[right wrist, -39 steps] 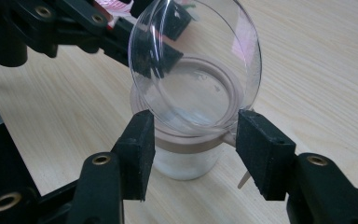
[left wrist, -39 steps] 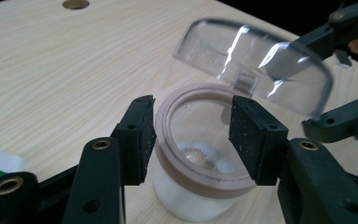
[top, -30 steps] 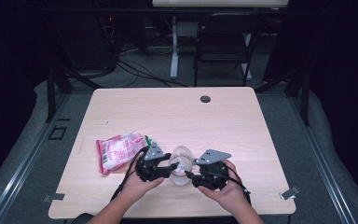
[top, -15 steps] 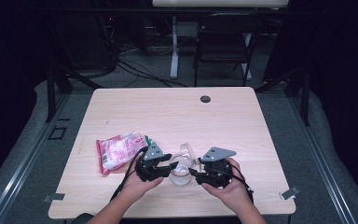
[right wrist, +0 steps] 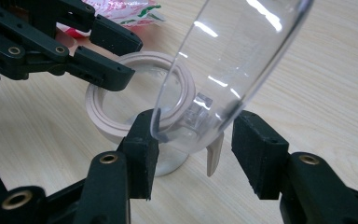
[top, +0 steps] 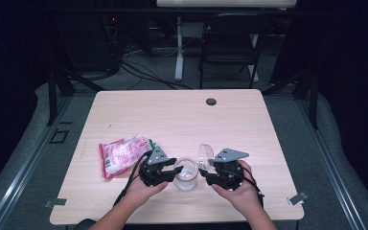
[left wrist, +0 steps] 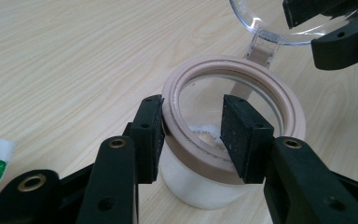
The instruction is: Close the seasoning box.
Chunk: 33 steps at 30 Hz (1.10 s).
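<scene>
A small clear jar [top: 186,178] with a beige collar stood on the table [top: 268,143] near the person's edge, directly between the two hands. The left gripper [top: 164,168] straddled the near side of the beige rim [left wrist: 233,116], one jaw outside the wall and the other inside the mouth, so the wall was pinched between them; that grasp most likely served to keep the jar from sliding or tipping while the other hand worked. The jar's hinged clear lid [top: 205,154] was swung up and back, leaning away from the mouth on its hinge tab [left wrist: 261,45]. The right gripper [right wrist: 193,140] had its jaws spread to either side of the lid's lower edge, and they had just been closing in around it, with the lid between them; one jaw looked to be touching the edge, the other stood clear of it, so the lid was bracketed rather than firmly clamped. Holding the lid up this way left the opening free. A pink and white packet [top: 122,154] lay on the table just beside the left hand, within easy reach, probably the thing meant to go into the jar.
</scene>
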{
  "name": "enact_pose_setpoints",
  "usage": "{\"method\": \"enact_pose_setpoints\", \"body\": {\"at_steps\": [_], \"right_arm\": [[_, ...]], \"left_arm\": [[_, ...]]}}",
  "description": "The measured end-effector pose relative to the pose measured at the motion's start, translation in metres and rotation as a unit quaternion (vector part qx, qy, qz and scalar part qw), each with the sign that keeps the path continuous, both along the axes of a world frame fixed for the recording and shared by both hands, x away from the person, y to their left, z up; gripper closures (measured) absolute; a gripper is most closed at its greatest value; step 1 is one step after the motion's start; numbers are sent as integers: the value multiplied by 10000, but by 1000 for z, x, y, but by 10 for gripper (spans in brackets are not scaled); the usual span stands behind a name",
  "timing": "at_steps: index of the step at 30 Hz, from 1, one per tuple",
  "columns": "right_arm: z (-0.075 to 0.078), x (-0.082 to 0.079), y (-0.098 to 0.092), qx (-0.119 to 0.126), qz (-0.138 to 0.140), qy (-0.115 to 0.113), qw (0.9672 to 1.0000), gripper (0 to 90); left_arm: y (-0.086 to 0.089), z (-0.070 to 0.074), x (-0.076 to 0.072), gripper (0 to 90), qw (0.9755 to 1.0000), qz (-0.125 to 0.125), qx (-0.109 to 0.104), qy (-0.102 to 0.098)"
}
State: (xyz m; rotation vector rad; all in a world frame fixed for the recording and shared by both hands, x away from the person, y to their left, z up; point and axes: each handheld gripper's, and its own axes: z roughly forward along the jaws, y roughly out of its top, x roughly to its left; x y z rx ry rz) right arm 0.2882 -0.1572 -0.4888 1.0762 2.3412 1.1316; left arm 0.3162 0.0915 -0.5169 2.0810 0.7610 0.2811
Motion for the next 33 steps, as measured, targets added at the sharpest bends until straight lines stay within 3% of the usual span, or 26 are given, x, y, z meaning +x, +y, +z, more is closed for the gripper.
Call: {"method": "enact_pose_setpoints", "body": {"at_steps": [8, 17, 29, 33], "right_arm": [[1, -1, 0, 116, -7, 88, 9999, 584], [0, 5, -3, 186, -109, 54, 9998, 683], [-2, 24, -5, 463, -160, 108, 9987, 730], [-3, 34, -9, 666, -110, 217, 9975, 736]], "left_arm": [[0, 1, 0, 559, 10000, 47, 31, -32], [8, 5, -3, 547, 9997, 163, -120, -110], [29, 7, -10, 534, 9986, 459, -216, -145], [38, 8, -12, 533, 9979, 586, -208, -185]]}}
